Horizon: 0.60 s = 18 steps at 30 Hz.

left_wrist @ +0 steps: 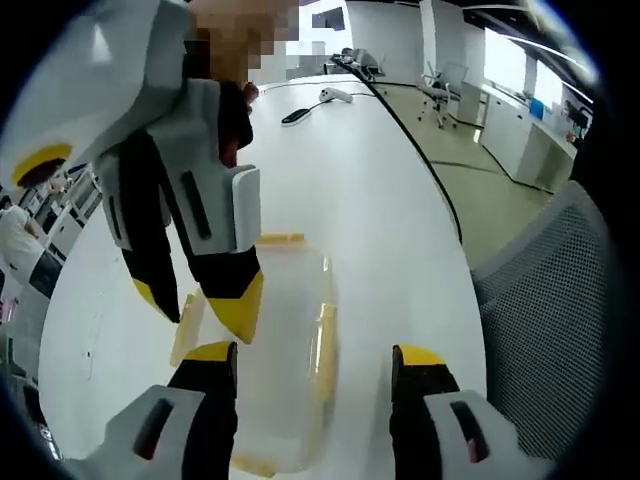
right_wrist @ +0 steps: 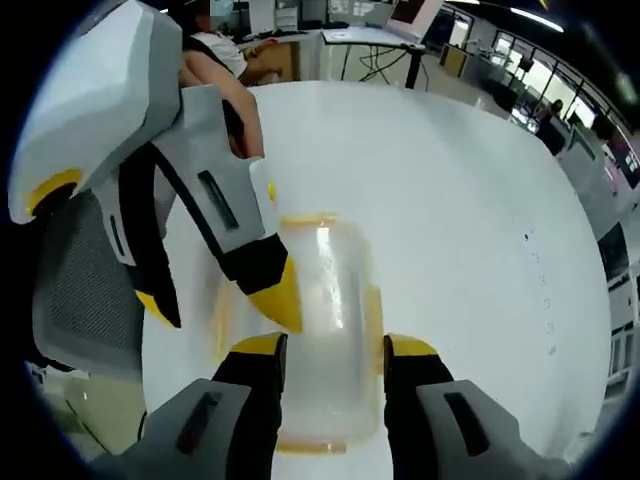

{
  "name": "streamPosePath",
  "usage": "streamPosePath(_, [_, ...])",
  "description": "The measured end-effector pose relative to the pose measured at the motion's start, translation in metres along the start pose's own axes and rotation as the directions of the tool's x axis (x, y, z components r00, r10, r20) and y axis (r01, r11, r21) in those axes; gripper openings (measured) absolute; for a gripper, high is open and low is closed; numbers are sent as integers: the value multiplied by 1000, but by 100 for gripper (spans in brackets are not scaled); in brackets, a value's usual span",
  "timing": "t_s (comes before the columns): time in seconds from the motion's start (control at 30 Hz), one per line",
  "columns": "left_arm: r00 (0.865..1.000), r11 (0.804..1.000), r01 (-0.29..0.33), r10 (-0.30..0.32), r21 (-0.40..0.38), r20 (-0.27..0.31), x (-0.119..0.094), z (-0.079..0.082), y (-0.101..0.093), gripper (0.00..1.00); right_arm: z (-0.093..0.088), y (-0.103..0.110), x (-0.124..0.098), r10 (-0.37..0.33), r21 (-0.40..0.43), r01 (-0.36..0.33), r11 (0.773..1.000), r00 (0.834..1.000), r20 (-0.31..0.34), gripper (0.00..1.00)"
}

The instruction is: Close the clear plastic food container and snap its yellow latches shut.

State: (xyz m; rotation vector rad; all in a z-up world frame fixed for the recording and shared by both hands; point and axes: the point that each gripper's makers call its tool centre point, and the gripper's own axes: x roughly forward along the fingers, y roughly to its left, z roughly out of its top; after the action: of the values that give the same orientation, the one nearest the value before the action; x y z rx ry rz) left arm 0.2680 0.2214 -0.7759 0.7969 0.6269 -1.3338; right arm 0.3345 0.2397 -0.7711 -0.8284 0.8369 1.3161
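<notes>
White table (left_wrist: 380, 200); clear container (left_wrist: 285, 340) lidded, contents unclear; left gripper (left_wrist: 315, 365), right gripper (right_wrist: 335, 350) both spread apart.

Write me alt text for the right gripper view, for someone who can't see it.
A clear container with yellow latches lies lid-on on a white table, between the open jaws of the right gripper. The left gripper reaches in from the left, its jaw tips at the container's left edge.

An open-plan office: a long white worktop (left_wrist: 350, 190), mesh chair (left_wrist: 555, 300), swivel chairs (left_wrist: 437, 88), and desks with monitors (right_wrist: 405, 12).
</notes>
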Motion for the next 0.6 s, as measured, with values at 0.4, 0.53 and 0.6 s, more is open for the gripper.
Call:
streamPosePath(0.4, [1000, 999, 30, -30, -16, 7, -4, 7, -9, 94, -5, 27, -13, 5, 56, -6, 998, 1000, 22, 80])
streamPosePath(0.53, [999, 999, 34, -34, -16, -8, -9, 4, -6, 99, -1, 29, -18, -9, 67, 8, 998, 1000, 22, 96])
streamPosePath(0.6, [999, 999, 36, -36, -4, -33, -12, 0, -5, 99, 1, 32, -20, -16, 80, 15, 997, 1000, 21, 99])
